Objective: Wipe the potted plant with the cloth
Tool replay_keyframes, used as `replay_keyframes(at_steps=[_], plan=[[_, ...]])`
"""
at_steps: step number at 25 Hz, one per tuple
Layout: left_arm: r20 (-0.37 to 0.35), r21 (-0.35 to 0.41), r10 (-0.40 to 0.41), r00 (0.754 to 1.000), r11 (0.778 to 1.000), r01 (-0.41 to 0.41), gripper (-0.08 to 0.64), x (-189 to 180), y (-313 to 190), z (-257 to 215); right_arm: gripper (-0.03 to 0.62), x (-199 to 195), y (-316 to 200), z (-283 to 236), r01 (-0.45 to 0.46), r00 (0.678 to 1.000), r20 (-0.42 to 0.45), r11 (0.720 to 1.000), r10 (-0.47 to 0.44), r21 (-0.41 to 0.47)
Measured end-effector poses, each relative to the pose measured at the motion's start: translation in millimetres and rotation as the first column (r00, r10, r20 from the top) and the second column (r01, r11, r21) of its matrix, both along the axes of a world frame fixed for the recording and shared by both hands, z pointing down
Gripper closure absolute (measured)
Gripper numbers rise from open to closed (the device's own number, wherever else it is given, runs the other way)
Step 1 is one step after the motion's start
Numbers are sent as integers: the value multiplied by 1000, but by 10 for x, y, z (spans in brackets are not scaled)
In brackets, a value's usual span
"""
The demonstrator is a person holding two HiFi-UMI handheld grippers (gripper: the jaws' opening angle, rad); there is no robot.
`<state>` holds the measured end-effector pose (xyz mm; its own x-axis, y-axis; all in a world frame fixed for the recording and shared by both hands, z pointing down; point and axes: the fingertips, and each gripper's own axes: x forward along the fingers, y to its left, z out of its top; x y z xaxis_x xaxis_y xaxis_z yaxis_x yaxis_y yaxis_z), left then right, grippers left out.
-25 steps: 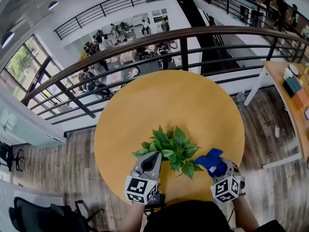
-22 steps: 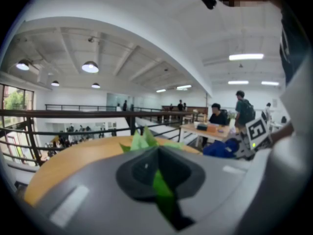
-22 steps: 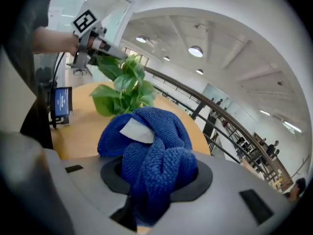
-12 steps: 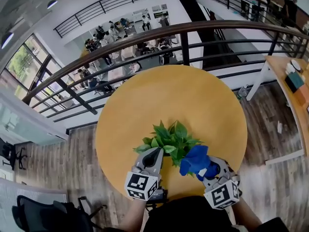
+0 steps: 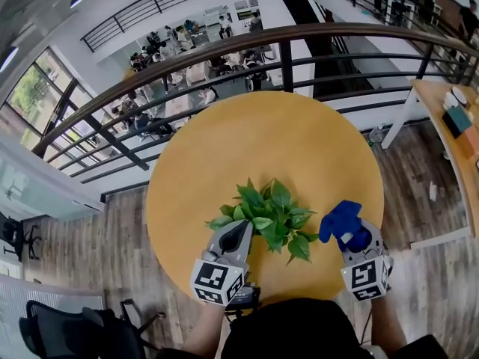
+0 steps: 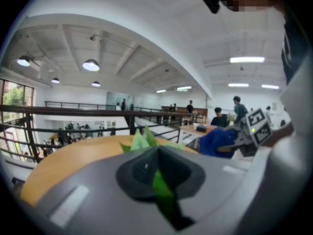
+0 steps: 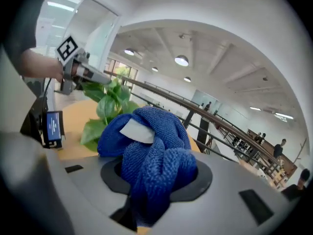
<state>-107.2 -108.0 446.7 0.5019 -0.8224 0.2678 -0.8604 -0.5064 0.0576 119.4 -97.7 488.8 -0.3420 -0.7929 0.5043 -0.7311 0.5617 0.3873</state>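
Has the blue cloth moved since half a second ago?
Yes. The blue cloth, in the right gripper, went right, away from the potted plant leaves.

A round, honey-coloured tabletop (image 5: 277,148) has a curved dark railing (image 5: 284,51) along its far side. Beyond the railing, a lower floor shows people (image 5: 150,122) gathered at tables. Wood-plank floor (image 5: 120,230) surrounds the tabletop. To its right stands a second desk (image 5: 438,114) on white legs, with small items on it. A black office chair (image 5: 67,335) sits off the tabletop's near left. A small device with a blue screen (image 7: 53,127) stands by the tabletop's near edge. Round ceiling lamps (image 6: 91,64) hang high above.
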Motion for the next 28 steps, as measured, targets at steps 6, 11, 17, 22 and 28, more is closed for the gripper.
replay_keyframes(at_steps=[6, 11, 17, 22, 28], plan=[[-24, -3, 5, 1000, 1000, -5, 559, 47, 13, -11, 437, -967, 237, -680, 251, 945, 193, 965, -262, 81], [-9, -21, -2, 1000, 1000, 1, 560, 25, -5, 49, 436, -1145, 70, -76, 263, 963, 58, 965, -263, 4], [-14, -33, -9, 1000, 999, 9, 560, -44, -18, 50, 436, -108, -331, 176, 21, 986, 164, 990, 2, -137], [-20, -38, 12, 1000, 999, -13, 560, 33, -21, 89, 436, 247, -585, -51, -43, 957, 281, 991, 77, -123], [-44, -28, -6, 999, 1000, 5, 560, 78, -25, 48, 436, -157, -351, -111, 194, 922, 370, 962, -112, -193]])
